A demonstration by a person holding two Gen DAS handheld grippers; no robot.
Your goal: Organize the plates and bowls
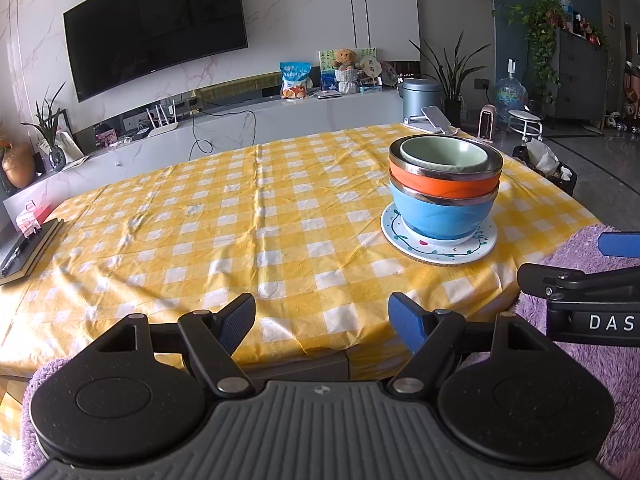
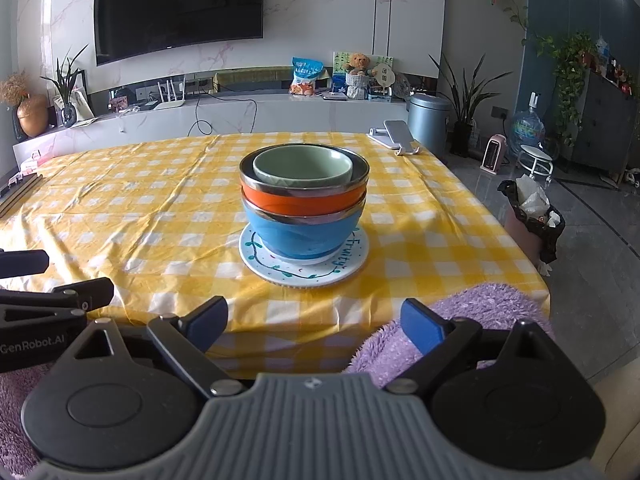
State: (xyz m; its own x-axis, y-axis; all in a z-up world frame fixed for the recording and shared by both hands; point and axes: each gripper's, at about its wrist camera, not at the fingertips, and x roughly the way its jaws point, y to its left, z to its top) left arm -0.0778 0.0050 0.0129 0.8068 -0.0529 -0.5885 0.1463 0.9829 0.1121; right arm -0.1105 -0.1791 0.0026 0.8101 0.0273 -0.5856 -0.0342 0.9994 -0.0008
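A stack stands on the yellow checked table: a white plate with a painted vine bears a blue bowl, an orange bowl and a small green bowl nested on top. My left gripper hovers open at the near table edge, left of the stack, nothing between its blue pads. My right gripper is open too, straight in front of the stack and apart from it.
A notebook with a pen lies at the table's left edge. A phone on a stand sits at the far right corner. Purple fluffy fabric covers the near right side. A bin with a black bag stands on the floor.
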